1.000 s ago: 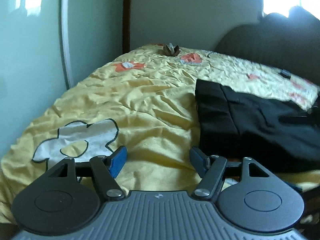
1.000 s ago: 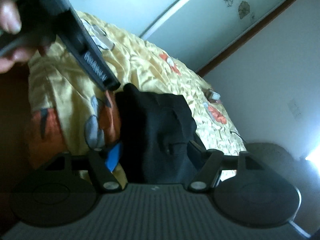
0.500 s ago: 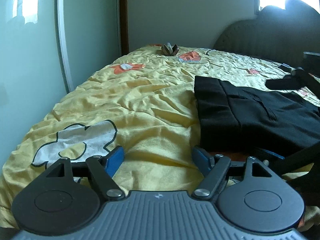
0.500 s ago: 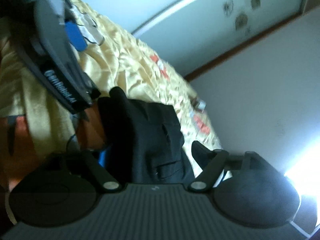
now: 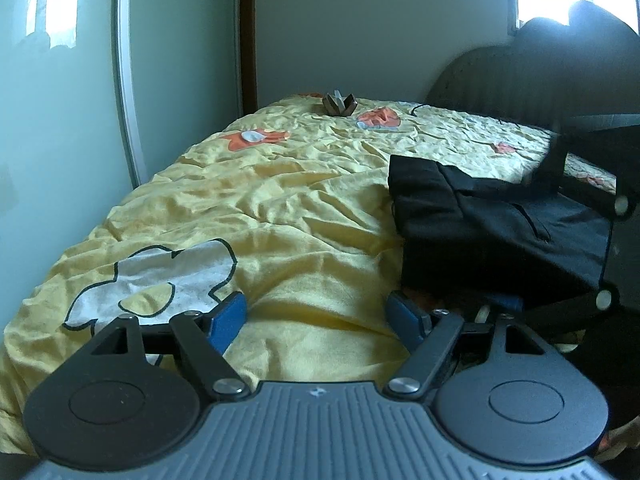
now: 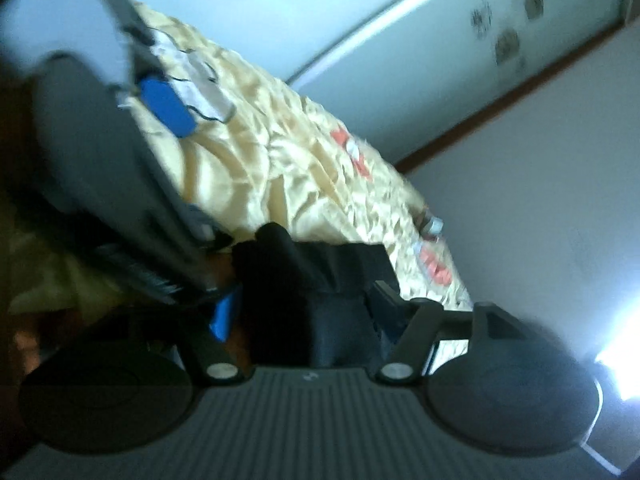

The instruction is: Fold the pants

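The black pants lie folded in a flat stack on the yellow bedspread, at the right of the left wrist view. My left gripper is open and empty, low over the bedspread just left of the pants' near corner. My right gripper is open, turned on its side, with the near edge of the pants lying between its jaws. Its body also shows at the right edge of the left wrist view. The right wrist view is blurred.
A small brown object lies at the far end of the bed. A pale wardrobe door runs along the left side. A dark headboard stands at the back right. The left gripper's body crosses the right wrist view.
The right gripper has rolled and moved closer beside the left gripper, at the pants' near edge. The left gripper has tilted up slightly. Both stay open.
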`<control>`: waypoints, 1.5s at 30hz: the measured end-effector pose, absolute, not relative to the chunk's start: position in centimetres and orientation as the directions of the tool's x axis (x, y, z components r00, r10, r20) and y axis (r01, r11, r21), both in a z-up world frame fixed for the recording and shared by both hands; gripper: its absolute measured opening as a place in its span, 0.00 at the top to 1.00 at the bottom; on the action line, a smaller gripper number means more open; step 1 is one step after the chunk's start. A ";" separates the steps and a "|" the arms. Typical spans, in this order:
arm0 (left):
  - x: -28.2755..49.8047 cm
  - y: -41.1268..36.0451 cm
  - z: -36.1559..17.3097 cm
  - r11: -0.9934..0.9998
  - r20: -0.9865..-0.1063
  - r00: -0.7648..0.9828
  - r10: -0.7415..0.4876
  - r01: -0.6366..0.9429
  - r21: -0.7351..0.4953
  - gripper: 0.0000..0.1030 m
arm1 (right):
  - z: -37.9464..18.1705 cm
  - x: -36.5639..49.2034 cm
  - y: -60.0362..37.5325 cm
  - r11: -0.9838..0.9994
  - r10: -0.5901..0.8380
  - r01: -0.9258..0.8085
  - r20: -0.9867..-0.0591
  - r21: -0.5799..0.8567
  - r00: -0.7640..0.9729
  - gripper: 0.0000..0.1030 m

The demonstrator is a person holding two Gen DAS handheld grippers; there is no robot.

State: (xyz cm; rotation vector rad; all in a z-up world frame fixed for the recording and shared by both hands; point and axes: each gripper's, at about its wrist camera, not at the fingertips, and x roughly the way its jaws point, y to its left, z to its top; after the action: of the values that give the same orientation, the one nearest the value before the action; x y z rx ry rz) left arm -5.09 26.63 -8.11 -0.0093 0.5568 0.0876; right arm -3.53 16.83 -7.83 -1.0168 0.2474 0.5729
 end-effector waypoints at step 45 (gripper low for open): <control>10.4 27.8 -5.4 0.627 -0.492 0.672 -0.553 -0.052 -0.777 0.66 | -7.8 -7.1 12.2 0.524 0.301 -0.326 -0.187 -0.787 0.935 0.84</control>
State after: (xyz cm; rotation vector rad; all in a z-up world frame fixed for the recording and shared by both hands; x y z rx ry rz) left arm 10.44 27.84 -5.41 -0.8597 0.7983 -0.3250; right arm -7.06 12.22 -7.83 -0.9473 0.0290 0.3748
